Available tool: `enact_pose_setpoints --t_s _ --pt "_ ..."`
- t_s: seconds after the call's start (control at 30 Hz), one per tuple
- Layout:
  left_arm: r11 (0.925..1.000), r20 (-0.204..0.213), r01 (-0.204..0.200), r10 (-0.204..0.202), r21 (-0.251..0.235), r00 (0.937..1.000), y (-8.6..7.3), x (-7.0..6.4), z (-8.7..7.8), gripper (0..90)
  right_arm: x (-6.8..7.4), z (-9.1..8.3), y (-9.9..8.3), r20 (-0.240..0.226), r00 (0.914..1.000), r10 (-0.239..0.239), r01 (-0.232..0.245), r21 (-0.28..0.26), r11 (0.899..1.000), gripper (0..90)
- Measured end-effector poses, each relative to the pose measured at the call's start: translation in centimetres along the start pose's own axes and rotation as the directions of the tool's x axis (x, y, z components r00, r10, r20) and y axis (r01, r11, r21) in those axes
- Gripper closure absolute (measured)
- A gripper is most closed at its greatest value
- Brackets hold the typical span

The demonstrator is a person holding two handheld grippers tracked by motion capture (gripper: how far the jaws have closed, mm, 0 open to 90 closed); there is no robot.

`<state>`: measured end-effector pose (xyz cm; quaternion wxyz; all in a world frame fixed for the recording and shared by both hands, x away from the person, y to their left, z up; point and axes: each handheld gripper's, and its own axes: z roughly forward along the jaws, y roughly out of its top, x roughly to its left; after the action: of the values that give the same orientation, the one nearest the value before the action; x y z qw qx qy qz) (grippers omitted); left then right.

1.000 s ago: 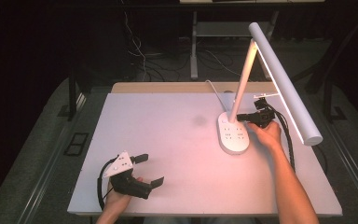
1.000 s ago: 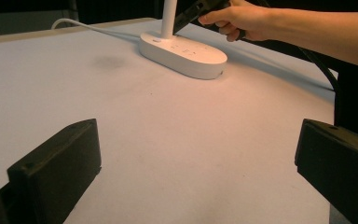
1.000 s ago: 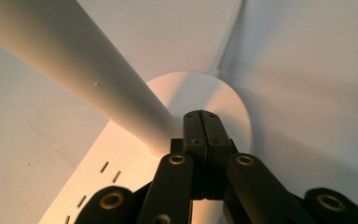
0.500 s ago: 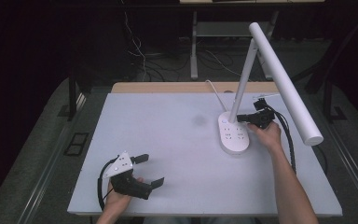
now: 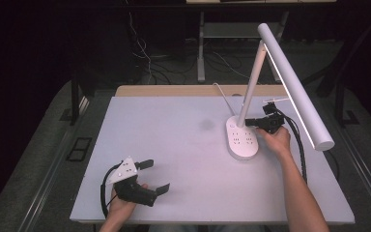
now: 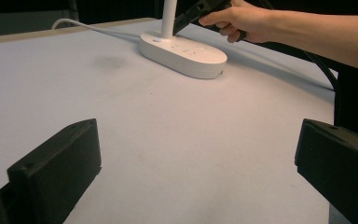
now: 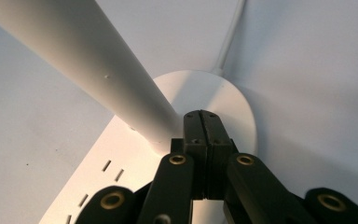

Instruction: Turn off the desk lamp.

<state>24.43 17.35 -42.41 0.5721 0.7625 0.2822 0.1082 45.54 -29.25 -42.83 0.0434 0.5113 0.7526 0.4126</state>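
Note:
A white desk lamp stands at the table's right, with an oval base (image 5: 241, 140) bearing socket slots, a slanted stem (image 5: 251, 82) and a long bar head (image 5: 294, 82). My right gripper (image 5: 249, 121) is shut with nothing between its jaws. In the right gripper view its tips (image 7: 201, 116) press against the foot of the stem (image 7: 88, 65) on the base (image 7: 235, 105). My left gripper (image 5: 158, 175) rests open near the front left edge. The left gripper view has its jaws wide apart (image 6: 191, 172) over bare table, with the lamp base (image 6: 186, 51) and the right gripper (image 6: 189, 16) beyond.
The lamp's white cable (image 5: 222, 96) runs off the table's back edge. The white table (image 5: 174, 135) has a faint dark smudge (image 5: 205, 124) left of the base. A black cable (image 5: 299, 145) trails from my right gripper along the forearm.
The warm pinkish glow on the table around the lamp has turned cooler and dimmer. My right gripper has stayed at the stem's foot, and the left gripper has not moved.

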Motion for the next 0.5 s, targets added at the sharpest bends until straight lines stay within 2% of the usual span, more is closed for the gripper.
enact_pose_setpoints --t_s 0.5 --pt "1.0000 0.002 -0.005 0.005 0.001 1.0000 0.03 -0.06 -0.04 0.0 0.01 -0.04 0.07 0.006 0.9999 -0.011 0.011 0.008 1.000 90.0"
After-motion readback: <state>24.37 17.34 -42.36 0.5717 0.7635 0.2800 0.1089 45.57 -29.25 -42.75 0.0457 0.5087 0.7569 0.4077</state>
